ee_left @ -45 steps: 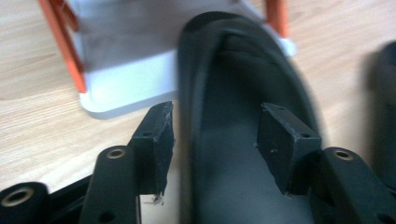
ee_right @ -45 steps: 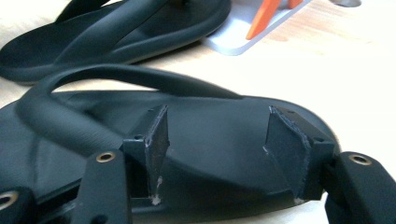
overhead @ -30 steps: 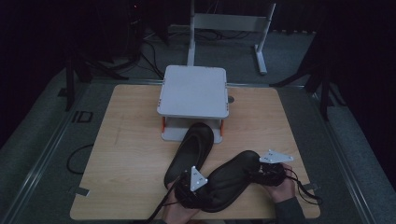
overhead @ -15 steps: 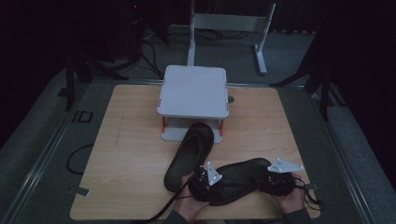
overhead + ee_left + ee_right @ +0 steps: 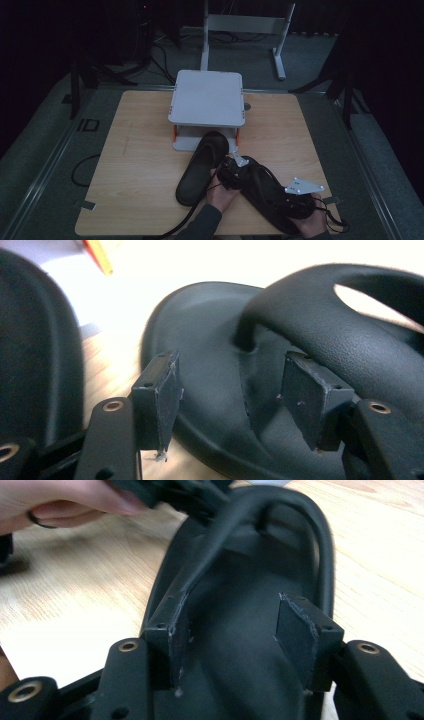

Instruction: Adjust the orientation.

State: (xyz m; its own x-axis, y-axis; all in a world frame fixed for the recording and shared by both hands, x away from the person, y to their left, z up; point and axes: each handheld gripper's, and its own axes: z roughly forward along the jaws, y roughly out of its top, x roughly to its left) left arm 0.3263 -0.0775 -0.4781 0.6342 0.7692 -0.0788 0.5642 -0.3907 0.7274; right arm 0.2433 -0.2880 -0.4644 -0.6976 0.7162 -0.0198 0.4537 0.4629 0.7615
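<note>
On the wooden table [image 5: 140, 165] we count two black flip-flops, two grippers and one white little stand [image 5: 207, 97] with orange bits at its legs. One flip-flop [image 5: 200, 167] lies with its toe tucked under the stand's front edge; the other flip-flop [image 5: 265, 187] sits just to its right, near the table's front edge, angled toward the front right corner. Our left gripper [image 5: 235, 167] is at that second sandal's toe end, jaws just been closing, with the toe-post part of the strap between the pads [image 5: 310, 390], not clearly pinched yet. Our right gripper [image 5: 295, 202] is at the heel end, jaws also closing over the sole, pads [image 5: 300, 630] not visibly pressing. No labels we can read on anything.
</note>
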